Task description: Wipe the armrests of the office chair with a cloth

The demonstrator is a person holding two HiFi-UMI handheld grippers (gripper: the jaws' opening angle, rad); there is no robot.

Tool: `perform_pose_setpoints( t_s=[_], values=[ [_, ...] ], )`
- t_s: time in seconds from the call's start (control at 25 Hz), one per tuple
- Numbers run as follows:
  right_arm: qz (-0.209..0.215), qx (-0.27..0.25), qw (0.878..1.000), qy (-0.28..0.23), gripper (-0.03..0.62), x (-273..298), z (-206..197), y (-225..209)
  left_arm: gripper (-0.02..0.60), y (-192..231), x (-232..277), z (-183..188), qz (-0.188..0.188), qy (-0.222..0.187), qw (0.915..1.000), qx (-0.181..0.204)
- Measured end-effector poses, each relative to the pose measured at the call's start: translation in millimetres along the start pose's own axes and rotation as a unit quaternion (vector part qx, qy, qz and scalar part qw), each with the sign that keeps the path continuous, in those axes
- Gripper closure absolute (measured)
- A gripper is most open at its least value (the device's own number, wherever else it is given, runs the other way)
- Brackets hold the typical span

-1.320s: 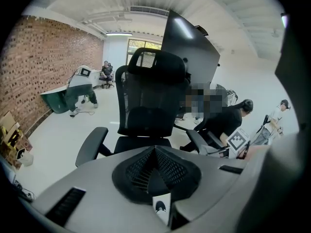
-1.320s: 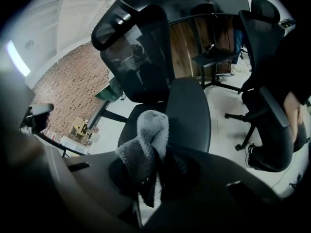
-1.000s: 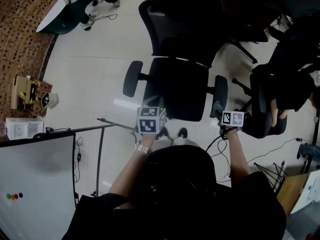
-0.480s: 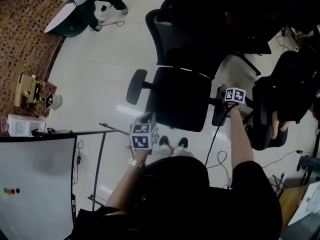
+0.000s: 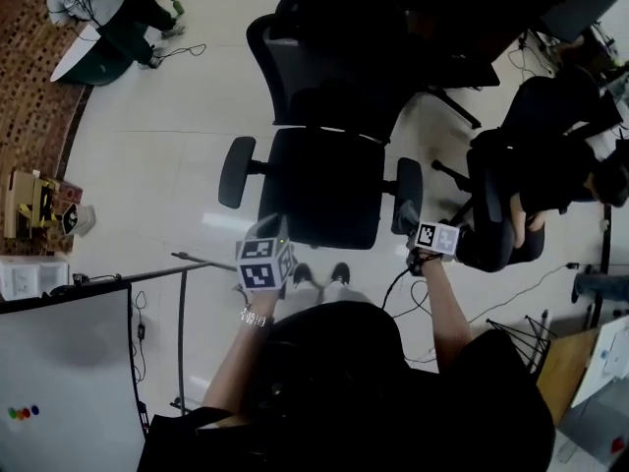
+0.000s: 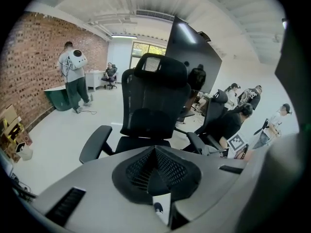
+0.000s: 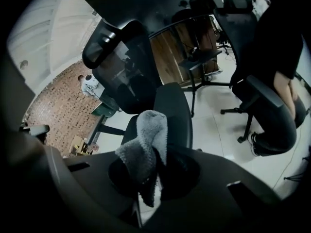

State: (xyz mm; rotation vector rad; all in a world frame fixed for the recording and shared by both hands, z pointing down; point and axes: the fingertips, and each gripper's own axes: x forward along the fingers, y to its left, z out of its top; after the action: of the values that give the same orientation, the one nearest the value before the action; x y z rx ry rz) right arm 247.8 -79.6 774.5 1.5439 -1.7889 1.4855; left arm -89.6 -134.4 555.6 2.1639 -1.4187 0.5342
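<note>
A black office chair (image 5: 319,180) stands in front of me, its left armrest (image 5: 236,170) and right armrest (image 5: 408,193) flanking the seat. My right gripper (image 5: 421,229) is shut on a grey cloth (image 7: 145,147) and sits at the near end of the right armrest (image 7: 172,113); in the head view the cloth (image 5: 404,214) lies against that pad. My left gripper (image 5: 265,254) hovers off the seat's front left corner, its jaws (image 6: 155,154) shut with nothing between them. The left gripper view shows both armrests, the left one (image 6: 96,142) and the right one (image 6: 197,142).
A person sits in another black chair (image 5: 511,200) close to the right of the armrest. A cable (image 5: 408,283) trails on the floor below my right gripper. A whiteboard (image 5: 59,362) and metal rail (image 5: 182,303) stand at lower left. Boxes (image 5: 29,205) line the brick wall.
My right gripper with the cloth slid forward along the right armrest, then came back to its near end. The left gripper stayed near the seat's front left corner.
</note>
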Motion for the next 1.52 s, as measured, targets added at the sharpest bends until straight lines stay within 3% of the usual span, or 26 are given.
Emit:
perform_pose_setpoints(
  t_s=[0.16, 0.24, 0.32, 0.52, 0.64, 0.8, 1.08, 1.52],
  values=[
    [0.006, 0.005, 0.999, 0.034, 0.553, -19, -49, 1, 0.588, -28, 12, 4, -0.035, 0.001, 0.9993, 0.015],
    [0.01, -0.014, 0.999, 0.035, 0.553, -24, -51, 2, 0.588, -34, 13, 5, -0.045, 0.001, 0.9988, 0.021],
    [0.013, -0.032, 0.999, 0.009, 0.553, -27, -26, 2, 0.588, -35, 11, 6, -0.047, 0.001, 0.9986, 0.024],
    [-0.001, -0.058, 0.997, -0.051, 0.553, -4, 88, -2, 0.588, -25, 5, 1, -0.032, 0.008, 0.9992, 0.023],
    [-0.051, -0.091, 0.994, -0.024, 0.553, 26, 133, -15, 0.588, -16, -4, -4, -0.018, 0.014, 0.9995, 0.023],
    [-0.119, -0.147, 0.981, 0.04, 0.553, 63, 146, -39, 0.588, 6, -18, -10, 0.008, 0.016, 0.9998, 0.013],
    [-0.104, -0.105, 0.989, 0.002, 0.553, 50, 134, -58, 0.588, 32, -25, -14, 0.03, 0.01, 0.9995, -0.009],
    [-0.144, -0.019, 0.989, -0.003, 0.553, 2, 31, -79, 0.588, 3, -2, -2, -0.027, 0.004, 0.9995, 0.014]
  ],
)
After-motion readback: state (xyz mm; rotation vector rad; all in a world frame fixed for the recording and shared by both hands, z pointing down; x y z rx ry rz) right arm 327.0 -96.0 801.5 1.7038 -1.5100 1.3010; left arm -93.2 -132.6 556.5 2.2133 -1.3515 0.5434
